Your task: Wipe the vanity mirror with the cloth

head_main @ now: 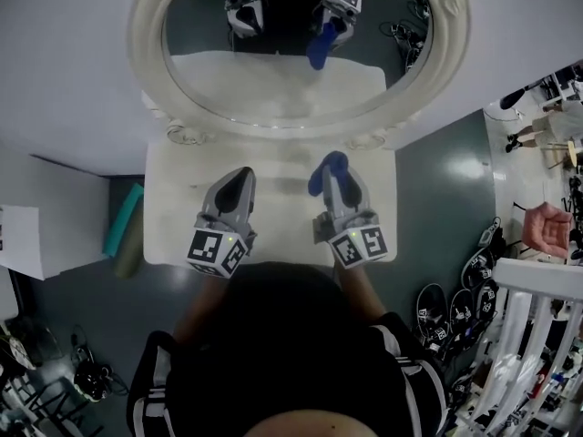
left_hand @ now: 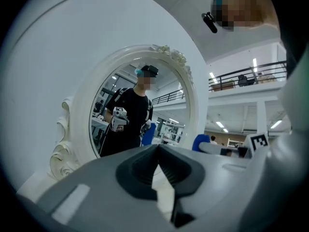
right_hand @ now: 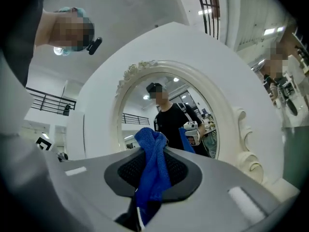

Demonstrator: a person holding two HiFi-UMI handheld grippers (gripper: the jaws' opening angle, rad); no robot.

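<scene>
An oval vanity mirror [head_main: 301,53] in an ornate white frame stands at the far end of a small white table [head_main: 173,217]. It also fills the left gripper view as mirror [left_hand: 130,110] and the right gripper view as mirror [right_hand: 193,115]. My right gripper [head_main: 330,173] is shut on a blue cloth [head_main: 326,171], bunched between its jaws; the cloth [right_hand: 152,170] sticks up above them. My left gripper [head_main: 235,185] is shut and holds nothing, left of the right one. Both hover over the table, short of the glass.
A teal roll [head_main: 122,218] lies on the floor left of the table. A white rack [head_main: 537,335] and cables stand at the right, where another person's hand [head_main: 551,228] shows. White sheets [head_main: 23,239] lie at the far left.
</scene>
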